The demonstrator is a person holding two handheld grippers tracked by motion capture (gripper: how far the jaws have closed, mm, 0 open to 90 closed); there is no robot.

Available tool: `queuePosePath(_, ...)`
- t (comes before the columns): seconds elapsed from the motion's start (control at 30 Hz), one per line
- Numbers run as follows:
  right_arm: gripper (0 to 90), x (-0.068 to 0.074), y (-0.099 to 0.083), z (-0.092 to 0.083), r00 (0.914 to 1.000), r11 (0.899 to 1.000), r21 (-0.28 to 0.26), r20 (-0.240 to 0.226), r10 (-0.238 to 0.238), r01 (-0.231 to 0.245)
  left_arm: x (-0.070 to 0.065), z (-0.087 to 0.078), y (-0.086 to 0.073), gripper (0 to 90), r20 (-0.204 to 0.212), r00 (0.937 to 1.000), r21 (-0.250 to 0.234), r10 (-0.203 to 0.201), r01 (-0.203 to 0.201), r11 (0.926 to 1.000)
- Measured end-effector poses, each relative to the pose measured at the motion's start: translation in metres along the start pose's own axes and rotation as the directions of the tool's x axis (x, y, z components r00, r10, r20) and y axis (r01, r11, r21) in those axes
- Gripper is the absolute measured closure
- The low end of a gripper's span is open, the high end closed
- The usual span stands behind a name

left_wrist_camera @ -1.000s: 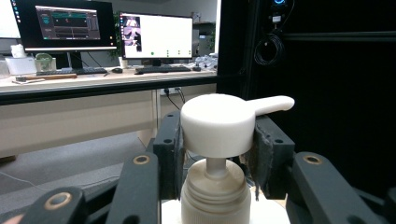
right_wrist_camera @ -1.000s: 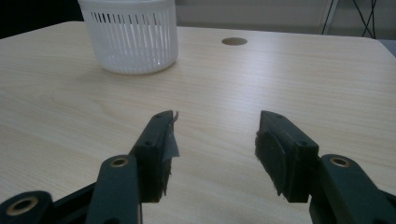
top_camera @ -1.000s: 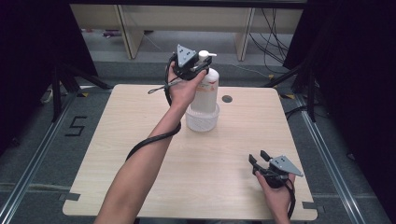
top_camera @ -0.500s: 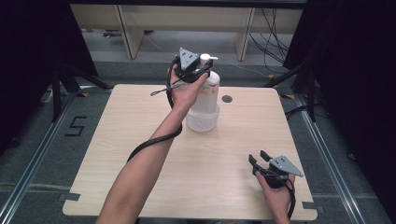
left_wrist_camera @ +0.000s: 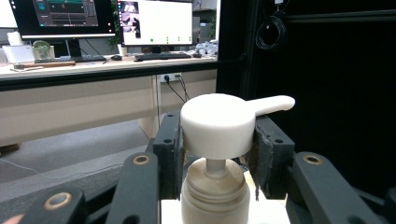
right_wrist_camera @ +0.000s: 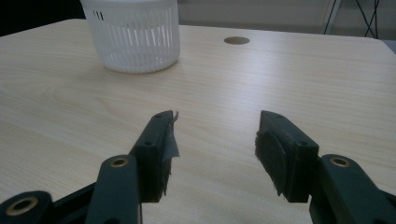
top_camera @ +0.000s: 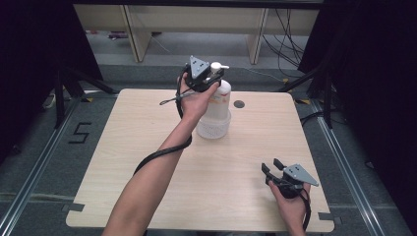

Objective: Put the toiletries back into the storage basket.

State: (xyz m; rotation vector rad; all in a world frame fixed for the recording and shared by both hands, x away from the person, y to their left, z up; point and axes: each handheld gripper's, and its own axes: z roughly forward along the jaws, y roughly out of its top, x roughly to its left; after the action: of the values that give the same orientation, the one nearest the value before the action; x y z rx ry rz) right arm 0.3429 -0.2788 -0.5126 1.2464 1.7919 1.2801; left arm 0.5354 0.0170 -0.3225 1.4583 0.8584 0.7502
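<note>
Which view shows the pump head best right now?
The left gripper view: the pump head sits close up between the left gripper's fingers, nozzle pointing right, stem and collar visible below. The high view shows it small, partly behind the hand. The right gripper view shows the bottle's ribbed base, cropping the pump.

A black "5" is marked on the grey floor [top_camera: 78, 133] left of the table [top_camera: 147, 162].

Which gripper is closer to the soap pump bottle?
Left. The left gripper is closed around the pump head of the bottle; the right gripper rests open near the table's front edge.
</note>
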Motion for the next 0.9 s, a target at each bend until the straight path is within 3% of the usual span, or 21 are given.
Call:
queuePosePath(0.43, 46.9, 0.0, 0.0, 0.0, 0.9999, 1.0, -0.011, 0.004, -0.015, 0.016, 0.003, -0.002, -0.014, 59.3, -0.014, 0.9999, 0.032, 0.004, -0.003, 0.9995)
queuePosePath(0.9, 46.9, 0.001, 0.0, 0.0, 0.9999, 1.0, 0.009, -0.01, 0.009, -0.009, 0.003, -0.003, -0.025, 59.3, -0.016, 0.9999, 0.05, -0.002, 0.003, 0.9988)
